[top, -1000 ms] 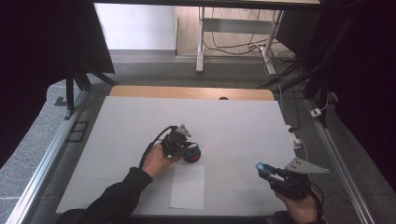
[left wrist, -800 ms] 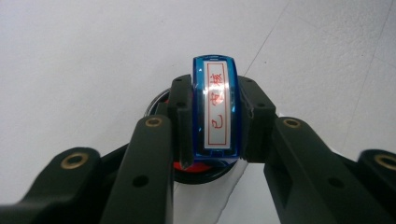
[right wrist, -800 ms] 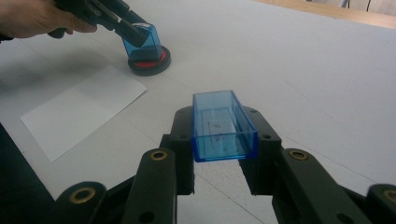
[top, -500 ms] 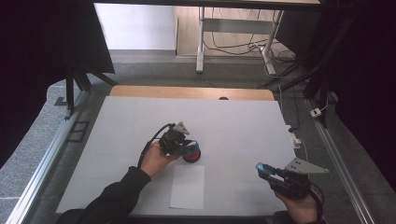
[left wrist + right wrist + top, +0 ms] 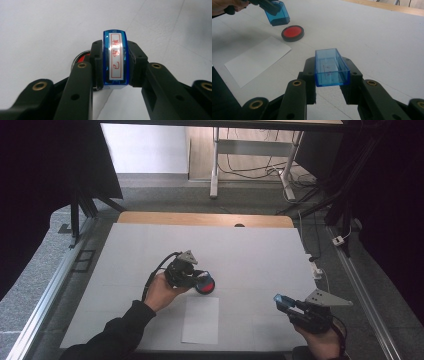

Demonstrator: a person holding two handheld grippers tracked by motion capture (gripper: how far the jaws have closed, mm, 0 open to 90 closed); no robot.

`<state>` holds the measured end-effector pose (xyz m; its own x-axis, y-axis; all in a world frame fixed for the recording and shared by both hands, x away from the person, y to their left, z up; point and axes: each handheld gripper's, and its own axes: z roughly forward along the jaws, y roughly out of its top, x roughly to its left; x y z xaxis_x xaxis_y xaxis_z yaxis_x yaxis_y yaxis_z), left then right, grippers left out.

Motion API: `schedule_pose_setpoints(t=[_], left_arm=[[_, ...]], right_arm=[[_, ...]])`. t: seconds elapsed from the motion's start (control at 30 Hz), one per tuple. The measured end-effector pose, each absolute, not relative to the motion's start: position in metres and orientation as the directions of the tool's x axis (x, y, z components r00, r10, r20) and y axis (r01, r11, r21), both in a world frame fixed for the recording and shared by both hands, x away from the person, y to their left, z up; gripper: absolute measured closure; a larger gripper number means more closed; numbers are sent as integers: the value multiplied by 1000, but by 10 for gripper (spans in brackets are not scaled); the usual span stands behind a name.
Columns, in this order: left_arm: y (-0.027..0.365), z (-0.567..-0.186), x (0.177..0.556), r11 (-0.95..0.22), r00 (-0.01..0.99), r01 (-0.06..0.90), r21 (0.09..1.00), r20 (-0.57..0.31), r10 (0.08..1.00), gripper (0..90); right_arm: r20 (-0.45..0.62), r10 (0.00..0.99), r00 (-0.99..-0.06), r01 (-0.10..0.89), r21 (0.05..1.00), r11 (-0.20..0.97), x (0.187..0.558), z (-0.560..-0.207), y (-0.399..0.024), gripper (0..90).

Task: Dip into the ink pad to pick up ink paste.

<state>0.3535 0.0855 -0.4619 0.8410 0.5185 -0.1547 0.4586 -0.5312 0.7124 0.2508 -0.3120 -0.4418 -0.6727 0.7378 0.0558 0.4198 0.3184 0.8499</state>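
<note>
Red Chinese chars on blue stamp [image 5: 115, 59]

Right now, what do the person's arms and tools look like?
Both tools are black, with brass-coloured screws in their jaws. The left tool trails a black cable, and each carries a grey three-cornered plate. The right tool matches it. The left arm wears a dark sleeve.

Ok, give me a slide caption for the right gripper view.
Right gripper holds a blue cap; beyond, the stamp hangs above the red ink pad, beside the paper.

Beyond your claws: white-covered counter [image 5: 250, 250] with wooden far edge, grey carpet floor [image 5: 165, 200], white desk legs [image 5: 216, 165], tangled cables [image 5: 260, 167], dark curtains [image 5: 45, 170] at both sides.
</note>
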Motion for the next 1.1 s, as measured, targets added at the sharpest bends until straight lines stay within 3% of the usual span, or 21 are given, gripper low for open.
schedule_pose_setpoints(t=[1.1], left_arm=[[102,-443,306,-503,870,432,749,-200,451,695]], right_arm=[[56,731,-680,415,851,321,250,-441,-312,686]])
